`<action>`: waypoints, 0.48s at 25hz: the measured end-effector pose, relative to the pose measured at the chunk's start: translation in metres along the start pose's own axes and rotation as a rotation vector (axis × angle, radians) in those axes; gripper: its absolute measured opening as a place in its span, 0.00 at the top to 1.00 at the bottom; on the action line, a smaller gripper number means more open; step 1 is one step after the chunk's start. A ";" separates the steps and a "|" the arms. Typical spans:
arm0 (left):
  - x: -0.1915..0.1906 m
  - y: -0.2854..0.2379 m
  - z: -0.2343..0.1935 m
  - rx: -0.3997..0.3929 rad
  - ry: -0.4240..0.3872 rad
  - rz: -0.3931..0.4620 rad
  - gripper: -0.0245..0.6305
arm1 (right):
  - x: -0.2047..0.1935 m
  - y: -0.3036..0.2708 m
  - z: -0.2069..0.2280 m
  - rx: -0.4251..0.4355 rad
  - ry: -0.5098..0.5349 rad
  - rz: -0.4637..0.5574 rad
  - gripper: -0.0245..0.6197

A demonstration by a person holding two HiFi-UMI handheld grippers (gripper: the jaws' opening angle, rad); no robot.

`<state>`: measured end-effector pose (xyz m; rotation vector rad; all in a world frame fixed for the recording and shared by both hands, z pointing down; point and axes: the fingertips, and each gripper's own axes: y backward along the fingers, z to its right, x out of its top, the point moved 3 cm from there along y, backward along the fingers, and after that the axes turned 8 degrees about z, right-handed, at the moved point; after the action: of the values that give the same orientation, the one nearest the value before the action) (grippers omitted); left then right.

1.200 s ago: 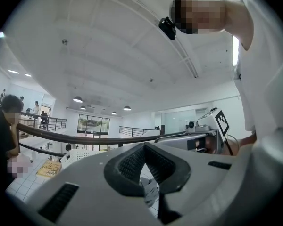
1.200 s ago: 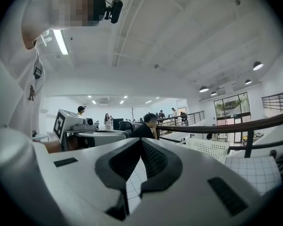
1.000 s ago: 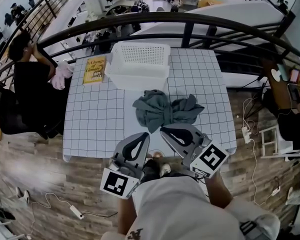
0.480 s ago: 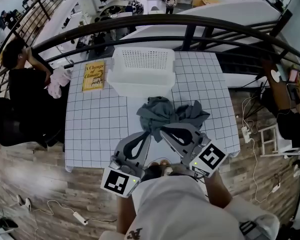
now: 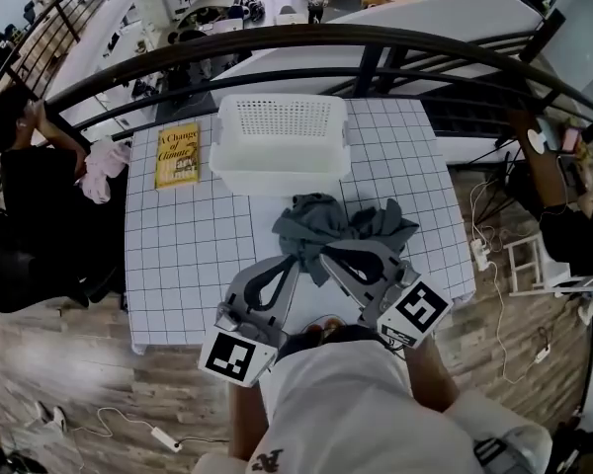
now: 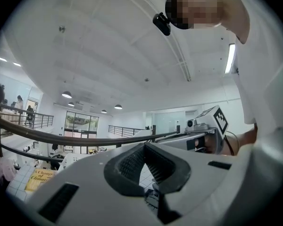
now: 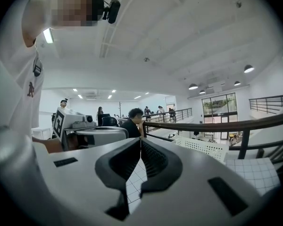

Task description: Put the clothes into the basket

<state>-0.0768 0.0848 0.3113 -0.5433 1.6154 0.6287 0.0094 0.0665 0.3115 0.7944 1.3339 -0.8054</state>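
Observation:
A crumpled grey-green heap of clothes point(image 5: 342, 225) lies on the white gridded table point(image 5: 183, 255), just in front of the white perforated basket point(image 5: 280, 138). Both grippers come in level from the near table edge, side by side. My left gripper point(image 5: 291, 262) is shut and empty, its tips at the near left edge of the clothes. My right gripper point(image 5: 325, 256) is also shut and empty, its tips at the heap's near edge. In the left gripper view the left gripper point(image 6: 144, 146) shows its jaws meeting at the tips. The right gripper point(image 7: 140, 140) looks the same, with the basket point(image 7: 203, 147) ahead on the right.
A yellow book point(image 5: 178, 154) lies on the table left of the basket. A dark curved railing point(image 5: 395, 42) runs behind the table. A person in black point(image 5: 25, 181) sits beyond the table's left edge. Cables and a power strip point(image 5: 158, 433) lie on the wooden floor.
Both grippers have moved forward over the table toward the clothes; their tips now reach the heap's near edge. Clothes, basket and book lie as before.

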 end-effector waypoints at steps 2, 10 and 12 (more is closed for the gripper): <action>-0.003 -0.003 -0.005 -0.010 0.013 0.000 0.96 | -0.001 -0.001 0.003 -0.010 -0.005 -0.009 0.94; -0.010 -0.024 -0.020 -0.024 0.018 -0.008 0.96 | -0.008 -0.010 0.027 -0.012 -0.030 -0.009 0.94; -0.012 -0.030 -0.025 -0.013 0.022 -0.008 0.96 | -0.012 -0.013 0.035 -0.004 -0.036 -0.018 0.94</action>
<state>-0.0734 0.0453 0.3230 -0.5678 1.6299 0.6292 0.0148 0.0301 0.3255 0.7628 1.3120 -0.8277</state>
